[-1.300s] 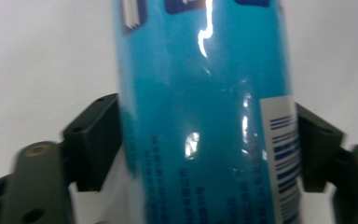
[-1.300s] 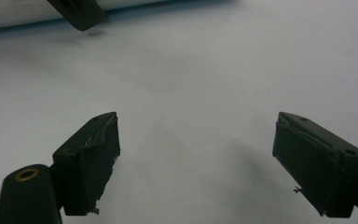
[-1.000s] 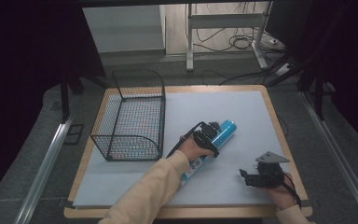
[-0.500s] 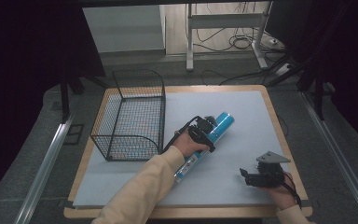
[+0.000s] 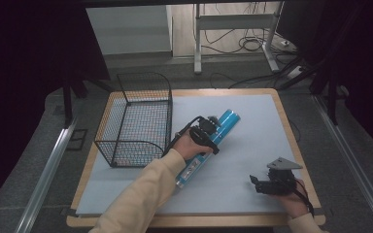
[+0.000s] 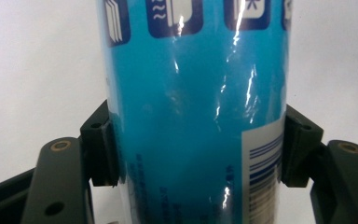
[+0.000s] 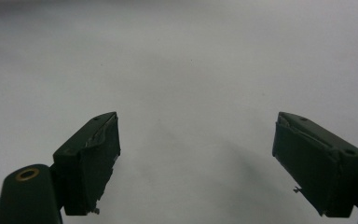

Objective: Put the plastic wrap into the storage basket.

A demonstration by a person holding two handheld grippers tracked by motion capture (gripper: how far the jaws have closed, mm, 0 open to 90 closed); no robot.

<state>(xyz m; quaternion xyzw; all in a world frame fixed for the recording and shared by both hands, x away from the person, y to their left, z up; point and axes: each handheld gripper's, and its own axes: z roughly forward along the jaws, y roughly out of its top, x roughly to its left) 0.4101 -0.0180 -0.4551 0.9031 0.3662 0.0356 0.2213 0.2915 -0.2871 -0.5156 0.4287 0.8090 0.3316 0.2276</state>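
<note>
Since a second ago the left tongs (image 5: 209,133) have lifted the blue plastic-wrapped cylinder (image 5: 212,140) off the grey counter (image 5: 252,126), clamped mid-body. Right tongs (image 5: 260,183) sit open, empty. I'd keep it level, swing over the black wire basket (image 5: 141,114), then lower.

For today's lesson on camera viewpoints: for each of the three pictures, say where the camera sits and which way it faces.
High view: above the table, looking forward and down; forearms, left gripper, right gripper, wire basket.
Left gripper view: along its jaws, clamped on the blue tube.
Right gripper view: along open jaws at the white mat.
Shared: tube, mat.
</note>
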